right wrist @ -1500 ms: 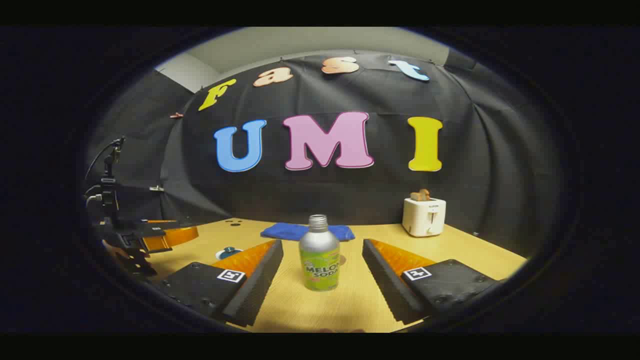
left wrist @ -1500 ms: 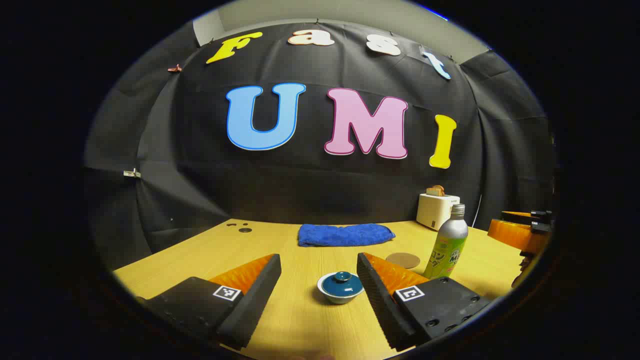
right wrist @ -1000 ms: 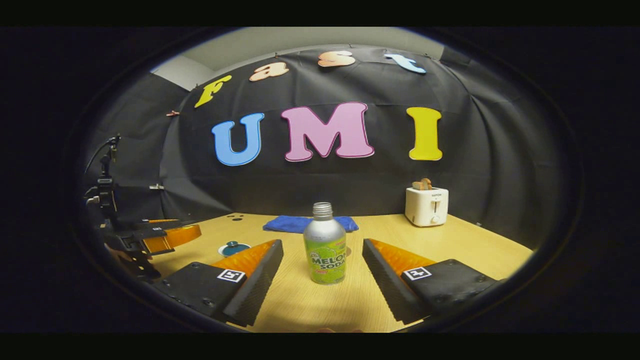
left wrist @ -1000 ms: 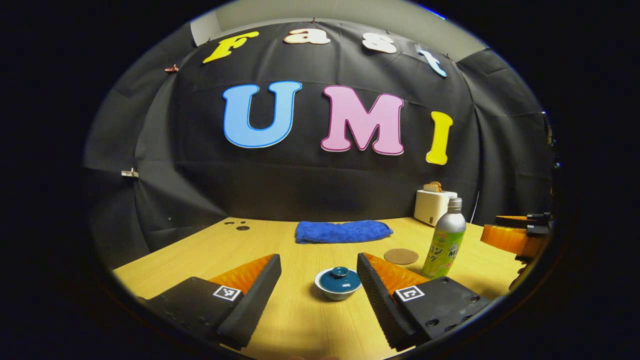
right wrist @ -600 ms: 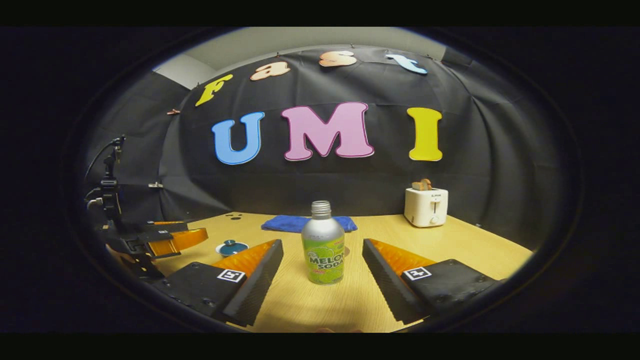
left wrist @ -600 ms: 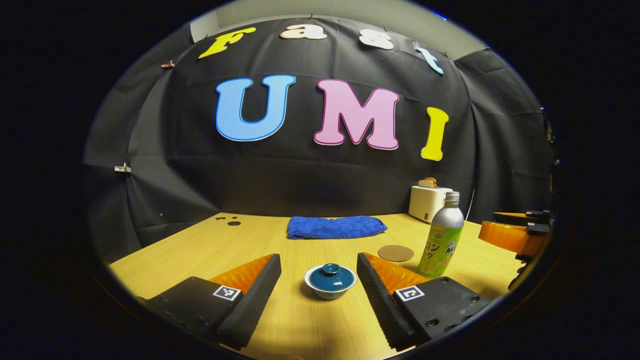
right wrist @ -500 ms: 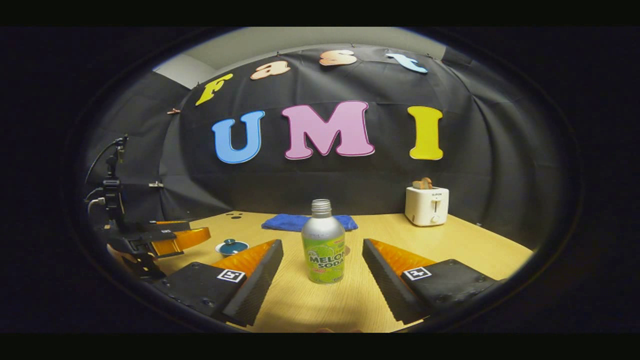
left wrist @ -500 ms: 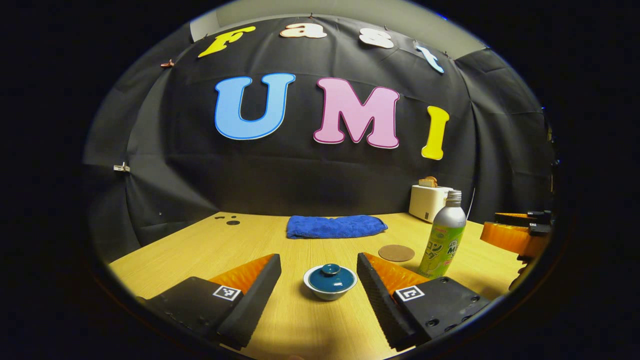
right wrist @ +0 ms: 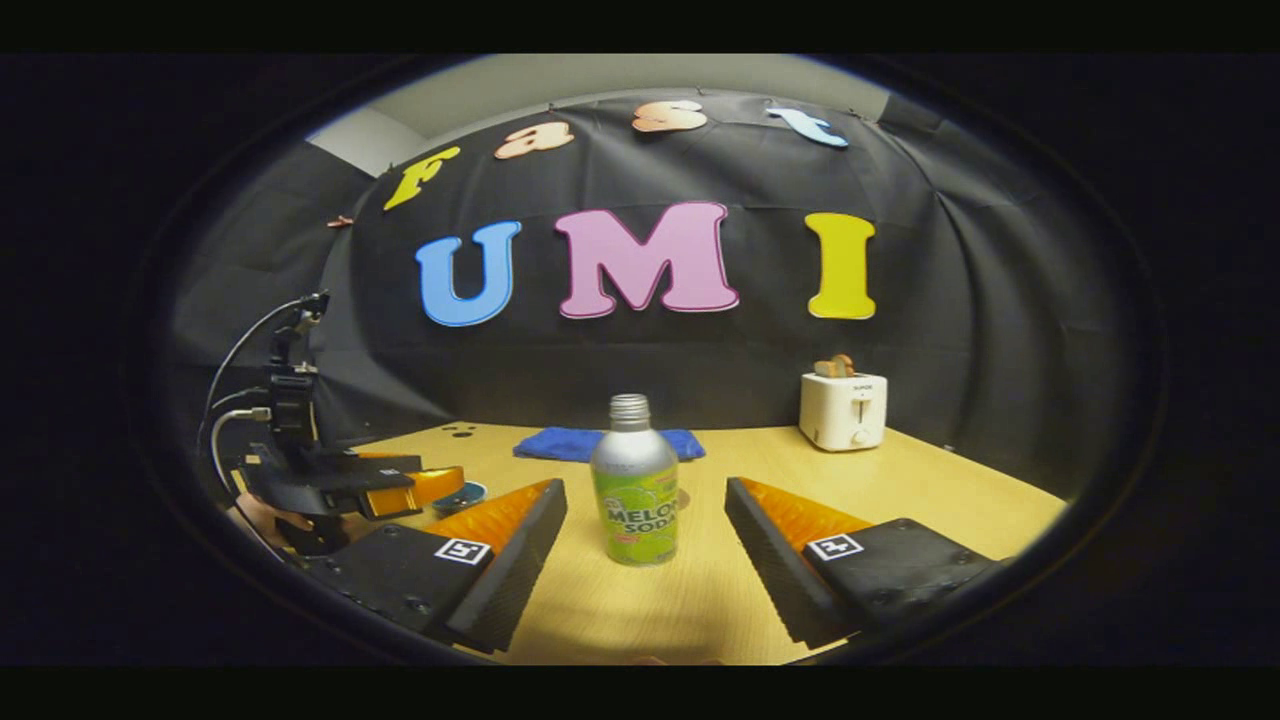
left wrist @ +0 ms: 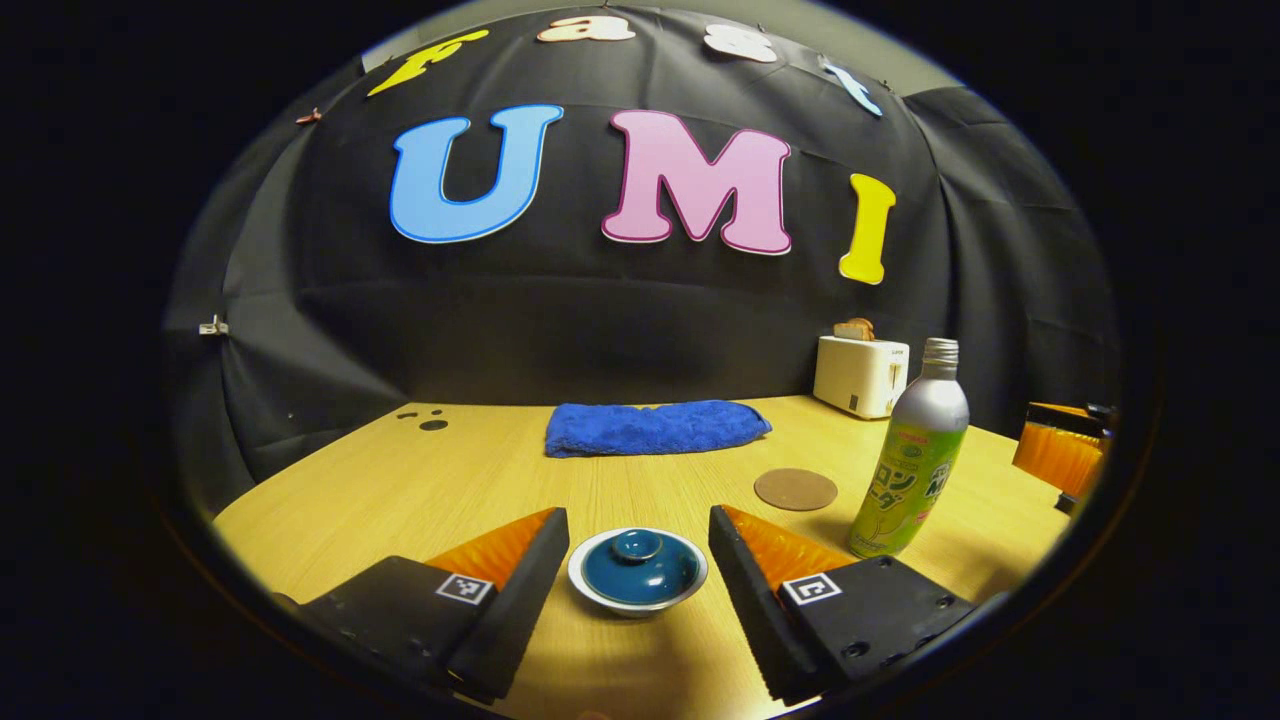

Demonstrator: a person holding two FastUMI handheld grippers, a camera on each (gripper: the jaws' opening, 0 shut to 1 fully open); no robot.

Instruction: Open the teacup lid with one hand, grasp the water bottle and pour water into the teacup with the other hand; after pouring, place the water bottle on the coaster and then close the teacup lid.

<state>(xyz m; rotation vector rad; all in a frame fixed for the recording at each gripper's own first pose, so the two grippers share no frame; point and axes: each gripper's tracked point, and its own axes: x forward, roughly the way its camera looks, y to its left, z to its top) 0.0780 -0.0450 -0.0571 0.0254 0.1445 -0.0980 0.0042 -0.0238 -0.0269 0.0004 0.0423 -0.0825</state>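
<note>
The teacup, lid on, sits between the wide left tongs, untouched. The lid, probably glazed and slippery, is best pinched by its small knob. The water bottle stands on the tabletop between the wide right tongs; its rigid body is gripped mid-height.
</note>
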